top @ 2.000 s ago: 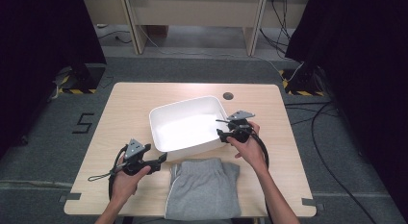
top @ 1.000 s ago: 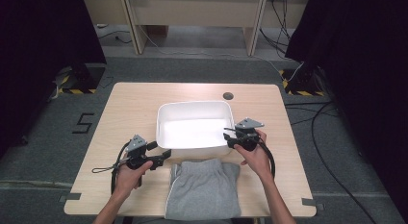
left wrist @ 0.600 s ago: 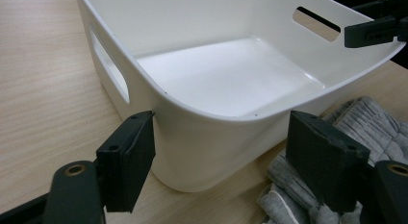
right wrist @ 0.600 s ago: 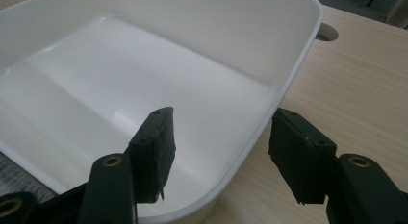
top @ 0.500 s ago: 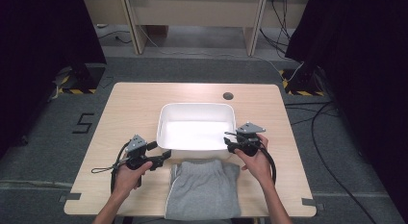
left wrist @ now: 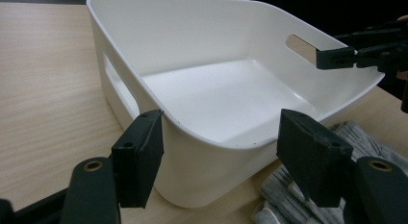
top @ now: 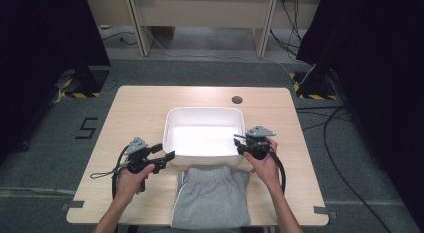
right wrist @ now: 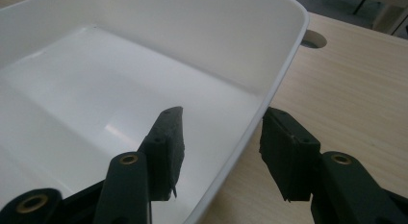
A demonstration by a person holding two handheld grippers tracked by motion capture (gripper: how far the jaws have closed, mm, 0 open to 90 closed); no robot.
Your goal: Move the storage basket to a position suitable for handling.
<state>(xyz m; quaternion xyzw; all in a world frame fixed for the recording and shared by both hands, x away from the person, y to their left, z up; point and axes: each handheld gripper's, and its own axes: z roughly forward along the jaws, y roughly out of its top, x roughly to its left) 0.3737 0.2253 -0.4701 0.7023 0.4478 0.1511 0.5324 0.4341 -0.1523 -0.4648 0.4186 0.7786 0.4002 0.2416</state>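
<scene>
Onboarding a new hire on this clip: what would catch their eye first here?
The white plastic tub in the middle of the wooden table, empty and bright inside. The left claw sits at its near left corner and the right claw straddles its right wall, one jaw inside, one outside; both claws have just been closing, neither yet pressing. A folded grey garment lies just in front of the tub.

Even overhead light brightens the worktop [top: 150,113] while the far left and right surroundings stay dark, glare whitens the tub [left wrist: 231,89] floor, and nearby black pads blur softly.
</scene>
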